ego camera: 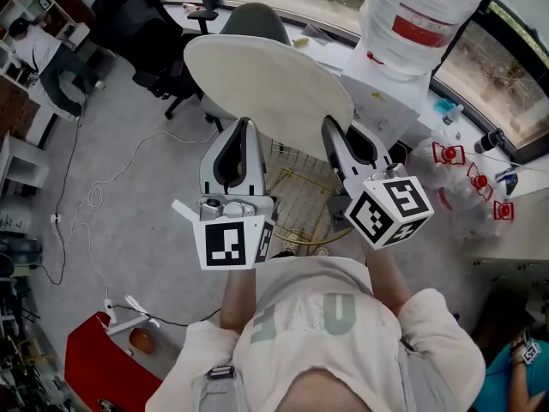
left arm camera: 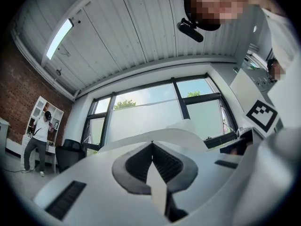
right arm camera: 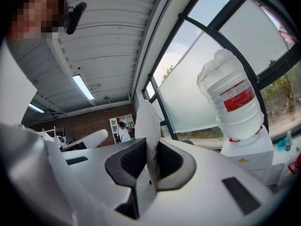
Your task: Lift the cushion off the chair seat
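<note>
A round white cushion [ego camera: 266,84] is held in the air, tilted, above the wire chair seat [ego camera: 300,204] and clear of it. My left gripper [ego camera: 243,127] is shut on the cushion's near edge at the left. My right gripper [ego camera: 334,127] is shut on the same edge at the right. In the left gripper view the cushion's rim [left arm camera: 162,136] is pinched between the dark pads of the left gripper [left arm camera: 152,149]. The right gripper view shows the cushion [right arm camera: 146,119] rising edge-on out of the right gripper [right arm camera: 151,157].
A large water bottle [ego camera: 420,15] on a white dispenser stands close at the right. Behind the cushion are a grey chair [ego camera: 253,20] and a black office chair [ego camera: 137,24]. Cables [ego camera: 94,196] lie on the floor at the left, and a red object [ego camera: 103,367] at the lower left.
</note>
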Available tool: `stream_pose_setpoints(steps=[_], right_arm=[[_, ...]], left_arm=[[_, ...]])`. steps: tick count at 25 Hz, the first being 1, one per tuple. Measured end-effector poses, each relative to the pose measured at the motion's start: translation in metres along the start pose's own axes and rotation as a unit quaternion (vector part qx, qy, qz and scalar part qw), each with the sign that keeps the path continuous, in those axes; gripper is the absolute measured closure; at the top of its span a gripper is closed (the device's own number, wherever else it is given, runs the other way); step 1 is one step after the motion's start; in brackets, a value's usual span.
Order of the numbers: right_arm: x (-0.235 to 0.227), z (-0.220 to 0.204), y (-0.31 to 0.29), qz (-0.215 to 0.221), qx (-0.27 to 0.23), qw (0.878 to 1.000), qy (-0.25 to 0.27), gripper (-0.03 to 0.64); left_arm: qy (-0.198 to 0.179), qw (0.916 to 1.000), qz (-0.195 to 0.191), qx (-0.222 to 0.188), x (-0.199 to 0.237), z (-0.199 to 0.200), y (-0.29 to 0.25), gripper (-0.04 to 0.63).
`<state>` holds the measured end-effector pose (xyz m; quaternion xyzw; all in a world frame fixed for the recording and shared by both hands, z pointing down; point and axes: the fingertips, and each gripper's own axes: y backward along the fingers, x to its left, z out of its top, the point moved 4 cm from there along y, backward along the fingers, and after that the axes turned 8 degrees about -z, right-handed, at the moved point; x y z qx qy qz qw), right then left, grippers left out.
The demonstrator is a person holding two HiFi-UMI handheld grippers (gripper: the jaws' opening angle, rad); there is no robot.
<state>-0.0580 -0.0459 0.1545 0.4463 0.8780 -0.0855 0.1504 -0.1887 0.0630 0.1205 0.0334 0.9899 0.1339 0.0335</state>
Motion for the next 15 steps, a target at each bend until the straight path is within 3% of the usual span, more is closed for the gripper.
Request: stream_pose_setpoints(steps=[15], right_arm=[[-0.0015, 0.0, 0.003, -0.006, 0.0, 1.0, -0.004, 0.566]], left_arm=[[0.009, 0.9999, -0.007, -0.008, 0.0, -0.0007, -0.0028, 0.584]])
